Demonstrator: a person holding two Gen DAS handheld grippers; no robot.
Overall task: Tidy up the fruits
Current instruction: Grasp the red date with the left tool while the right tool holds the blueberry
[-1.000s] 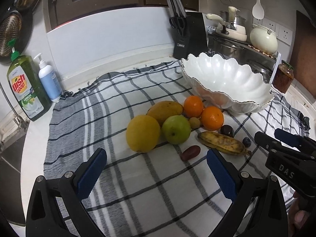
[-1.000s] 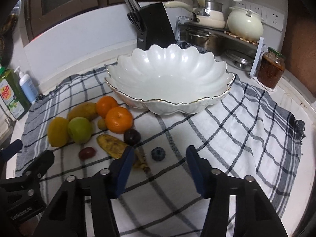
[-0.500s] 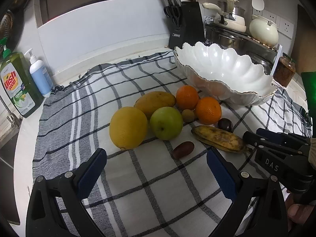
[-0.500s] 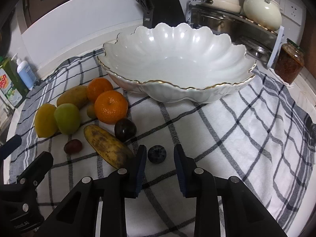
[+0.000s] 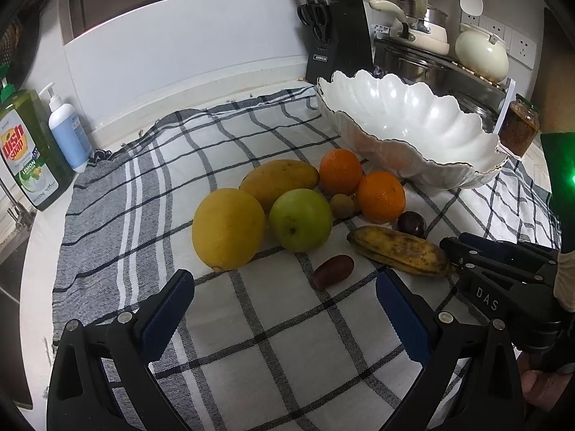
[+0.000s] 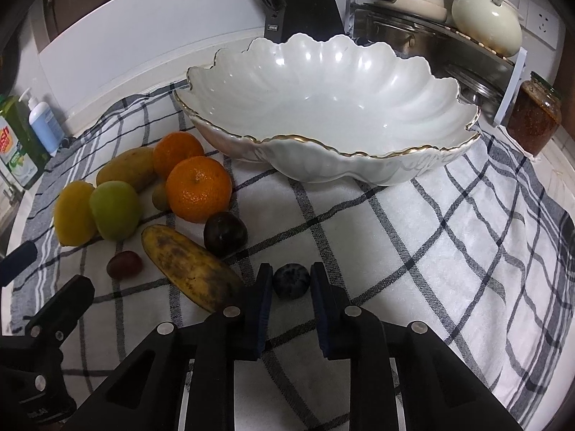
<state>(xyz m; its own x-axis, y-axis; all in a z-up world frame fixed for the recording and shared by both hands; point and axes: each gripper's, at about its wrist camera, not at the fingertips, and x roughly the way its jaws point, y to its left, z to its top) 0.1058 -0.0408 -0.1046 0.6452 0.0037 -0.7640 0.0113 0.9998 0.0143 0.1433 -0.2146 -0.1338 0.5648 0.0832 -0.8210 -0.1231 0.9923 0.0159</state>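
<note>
A small dark blueberry (image 6: 291, 282) lies on the checked cloth between the fingertips of my right gripper (image 6: 290, 280), whose pads stand close on both sides of it, narrowly open. Beside it lie a spotted banana (image 6: 190, 269), a dark plum (image 6: 225, 233), two oranges (image 6: 198, 188), a green apple (image 6: 114, 210), a lemon (image 6: 73, 213), a mango (image 6: 127, 168) and a red date (image 6: 124, 264). The white scalloped bowl (image 6: 413, 167) is empty. My left gripper (image 5: 284, 305) is wide open and empty, just short of the date (image 5: 332, 271).
A knife block (image 5: 337, 48), pots and a kettle (image 5: 481, 52) stand behind the bowl. A jar (image 6: 535, 116) stands at the right. Dish soap (image 5: 27, 154) and a pump bottle (image 5: 68, 133) stand at the left edge of the cloth (image 5: 287, 352).
My right gripper has moved down and forward to the blueberry and narrowed its jaws around it. My left gripper has edged closer to the fruits, still wide open.
</note>
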